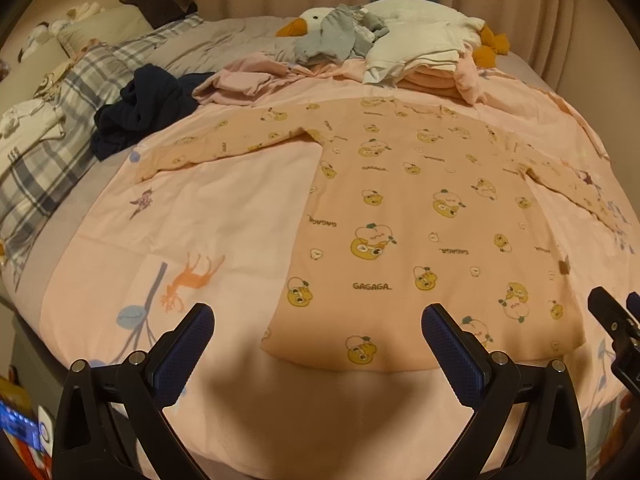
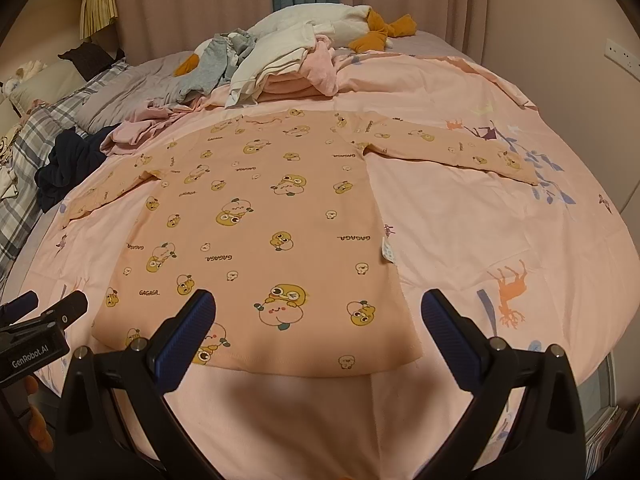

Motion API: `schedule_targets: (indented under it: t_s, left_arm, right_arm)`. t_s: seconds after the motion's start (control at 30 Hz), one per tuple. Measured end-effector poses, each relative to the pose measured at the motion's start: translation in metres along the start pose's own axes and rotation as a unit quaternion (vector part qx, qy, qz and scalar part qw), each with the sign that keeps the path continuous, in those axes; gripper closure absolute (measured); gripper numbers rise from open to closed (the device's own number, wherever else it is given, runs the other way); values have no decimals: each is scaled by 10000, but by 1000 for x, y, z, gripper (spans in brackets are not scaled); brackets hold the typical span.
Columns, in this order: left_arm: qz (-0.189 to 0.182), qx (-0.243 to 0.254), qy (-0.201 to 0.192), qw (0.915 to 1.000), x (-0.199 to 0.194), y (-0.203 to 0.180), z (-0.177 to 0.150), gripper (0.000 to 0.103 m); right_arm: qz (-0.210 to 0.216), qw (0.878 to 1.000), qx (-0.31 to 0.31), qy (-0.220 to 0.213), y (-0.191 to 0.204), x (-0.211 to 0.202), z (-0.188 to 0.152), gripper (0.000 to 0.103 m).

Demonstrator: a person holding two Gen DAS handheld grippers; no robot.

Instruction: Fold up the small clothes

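Observation:
A small orange long-sleeved shirt [image 1: 404, 216] printed with yellow cartoon bears lies flat on the pink bedsheet [image 1: 224, 204], both sleeves spread out sideways. It also shows in the right wrist view [image 2: 264, 220]. My left gripper [image 1: 318, 330] is open and empty, just above the shirt's near left hem corner. My right gripper [image 2: 319, 316] is open and empty, above the near right hem corner. The right gripper shows at the edge of the left view [image 1: 612, 316], and the left gripper at the edge of the right view [image 2: 44, 316].
A heap of clothes [image 1: 416, 56] and a white goose plush [image 1: 316, 20] lie at the far side of the bed. A dark navy garment [image 1: 140, 108] and a pink one [image 1: 244, 80] lie to the left. Plaid bedding [image 1: 60, 128] runs along the left edge.

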State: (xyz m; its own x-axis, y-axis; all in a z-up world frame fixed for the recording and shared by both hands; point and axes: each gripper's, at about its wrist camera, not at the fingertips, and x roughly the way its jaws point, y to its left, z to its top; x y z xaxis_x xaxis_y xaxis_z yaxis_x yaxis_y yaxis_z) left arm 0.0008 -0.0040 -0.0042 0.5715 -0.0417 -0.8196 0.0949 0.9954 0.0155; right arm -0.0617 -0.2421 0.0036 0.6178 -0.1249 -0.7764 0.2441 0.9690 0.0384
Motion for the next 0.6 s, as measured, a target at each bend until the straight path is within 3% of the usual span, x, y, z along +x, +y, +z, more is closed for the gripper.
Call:
schedule_targets:
  t_s: [0.6]
  left_arm:
    - [-48,41,21,10000,2,-3,1,0]
  right_arm:
    - [-22,10000,47,6,-5,-2,0,0]
